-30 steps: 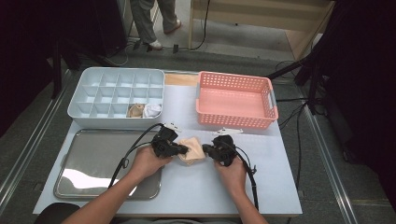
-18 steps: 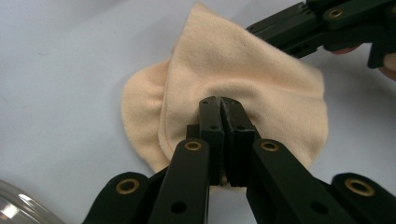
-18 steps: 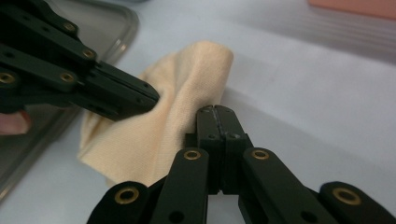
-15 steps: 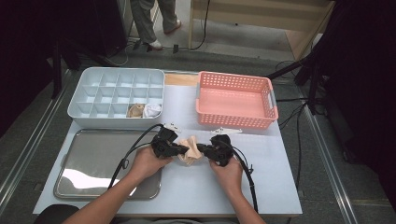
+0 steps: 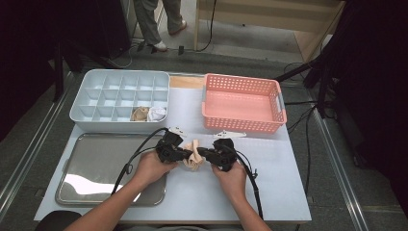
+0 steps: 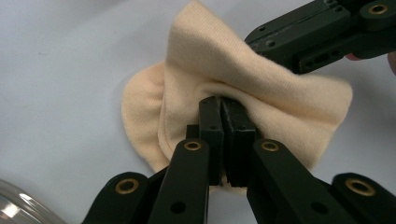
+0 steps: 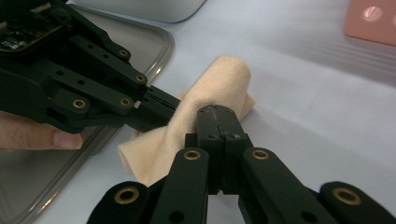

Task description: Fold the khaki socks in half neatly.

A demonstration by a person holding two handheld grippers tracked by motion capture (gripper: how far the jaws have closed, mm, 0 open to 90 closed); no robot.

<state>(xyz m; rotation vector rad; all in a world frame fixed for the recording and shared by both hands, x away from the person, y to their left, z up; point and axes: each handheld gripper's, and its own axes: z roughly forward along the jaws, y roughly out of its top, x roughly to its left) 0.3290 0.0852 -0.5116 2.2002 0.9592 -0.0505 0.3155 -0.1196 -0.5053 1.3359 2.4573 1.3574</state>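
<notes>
A cream knit cloth [image 5: 193, 162] lies bunched on the white table between my two grippers. My left gripper [image 5: 188, 154] comes in from the left and is shut on one side of the cloth [image 6: 210, 56], its jaws [image 6: 223, 103] pressed together over a fold. From the right, my right gripper [image 5: 200, 152] is shut on the opposite side, its closed jaws [image 7: 217, 112] pinching the rolled cloth [image 7: 219, 79]. The two sets of fingertips nearly meet, with the cloth gathered between and around them. Each gripper view also shows the other gripper close by.
A metal tray [image 5: 91, 168] lies at the front left, partly under the left hand. Behind it stands a pale compartment box [image 5: 120, 79] holding a beige roll [image 5: 140, 114] and a white roll [image 5: 157, 113]. At the back right is a pink basket [image 5: 243, 125].
The right gripper has moved left toward the left one. The cloth between them, wider a second ago, is now bunched up narrow.
</notes>
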